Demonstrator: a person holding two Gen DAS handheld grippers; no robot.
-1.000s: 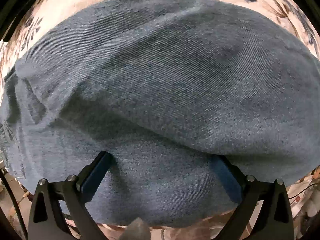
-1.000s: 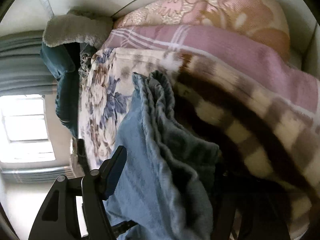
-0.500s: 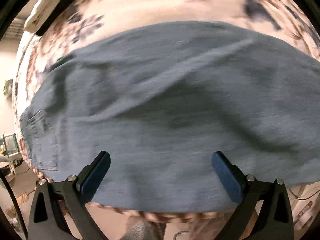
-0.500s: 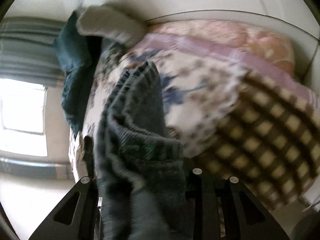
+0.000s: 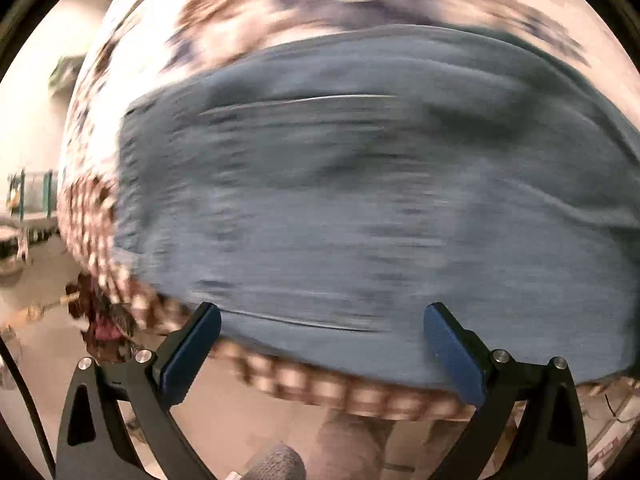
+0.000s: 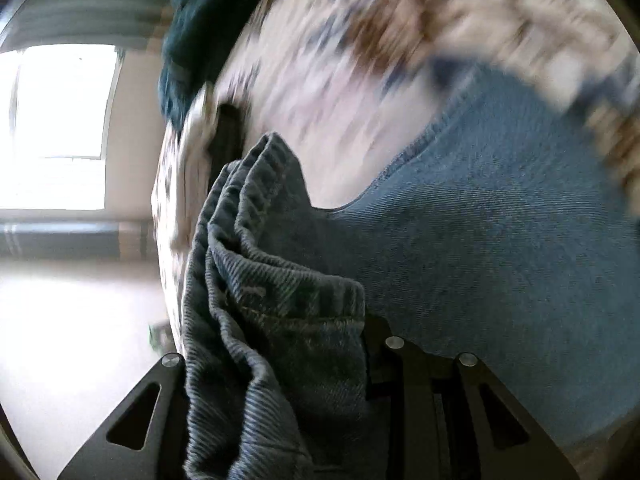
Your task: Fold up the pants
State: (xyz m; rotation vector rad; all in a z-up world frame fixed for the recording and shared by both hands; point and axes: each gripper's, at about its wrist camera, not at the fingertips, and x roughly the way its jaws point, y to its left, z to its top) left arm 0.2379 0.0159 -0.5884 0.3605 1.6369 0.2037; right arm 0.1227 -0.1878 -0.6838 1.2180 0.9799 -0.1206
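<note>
One pair of blue denim pants (image 5: 360,200) is spread on one flowered blanket (image 5: 280,12). The left gripper (image 5: 320,344) is held wide apart above it, with nothing between its two pads. A bunched hem is clamped in the right gripper (image 6: 276,344), whose jaws have just been closing.

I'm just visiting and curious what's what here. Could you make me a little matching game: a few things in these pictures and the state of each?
Things:
1. left gripper
2. right gripper
3. jeans
4. floral blanket

States:
A. lying under the denim
B. clamped on a bunched hem
C. jaws wide apart, holding nothing
D. partly spread flat, one end lifted

Pairs: 1-C, 2-B, 3-D, 4-A
</note>
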